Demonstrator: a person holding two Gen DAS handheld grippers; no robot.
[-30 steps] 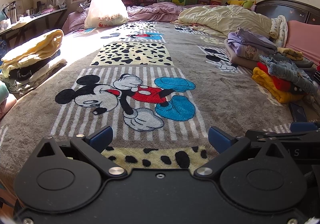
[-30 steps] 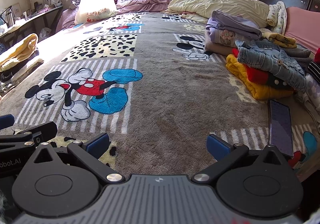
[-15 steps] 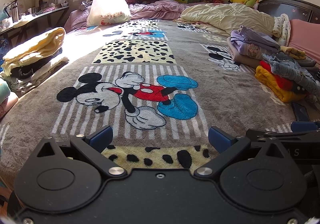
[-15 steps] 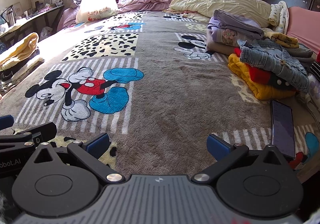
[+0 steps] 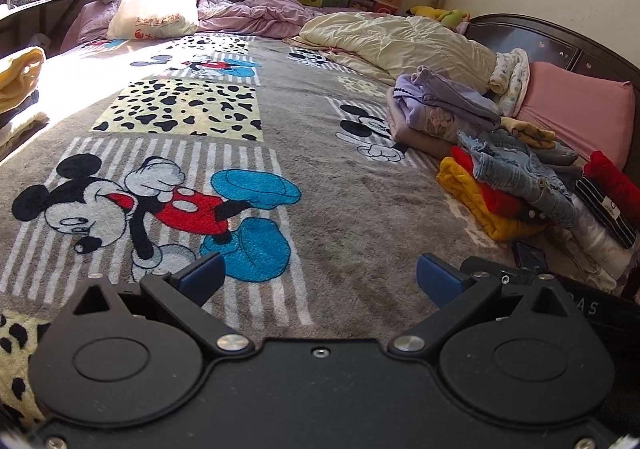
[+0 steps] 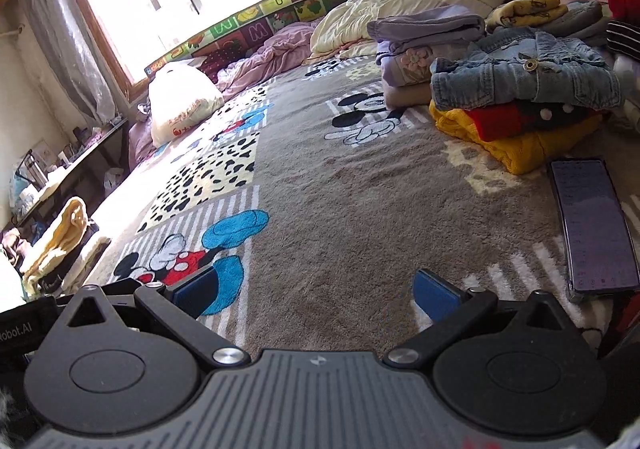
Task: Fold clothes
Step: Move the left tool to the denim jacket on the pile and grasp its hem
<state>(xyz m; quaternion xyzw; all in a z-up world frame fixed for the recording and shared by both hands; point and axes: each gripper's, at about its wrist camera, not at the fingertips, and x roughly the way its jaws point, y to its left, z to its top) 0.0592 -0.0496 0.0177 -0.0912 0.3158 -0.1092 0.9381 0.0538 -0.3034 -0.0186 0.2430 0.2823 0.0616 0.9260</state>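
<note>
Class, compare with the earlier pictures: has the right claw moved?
Yes. The right claw has swung right and closer to the phone and clothes pile, tilting too.

On the bed blanket (image 6: 340, 185), a phone (image 6: 592, 225) lies just before the clothes pile (image 6: 520, 97); a bag (image 6: 180, 105) sits far behind, left

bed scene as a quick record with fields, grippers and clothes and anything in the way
surface: grey plush cartoon-mouse blanket covering the bed
left gripper: open, empty, above the blanket
right gripper: open, empty, above the blanket
nearest clothes: blue denim jacket on top of a red garment and a yellow knit garment
behind them: folded lilac clothes
far left edge: pale yellow folded stack
obstacle: dark smartphone lying flat on the blanket, beside the yellow knit
folding area: open blanket in front of both grippers
</note>
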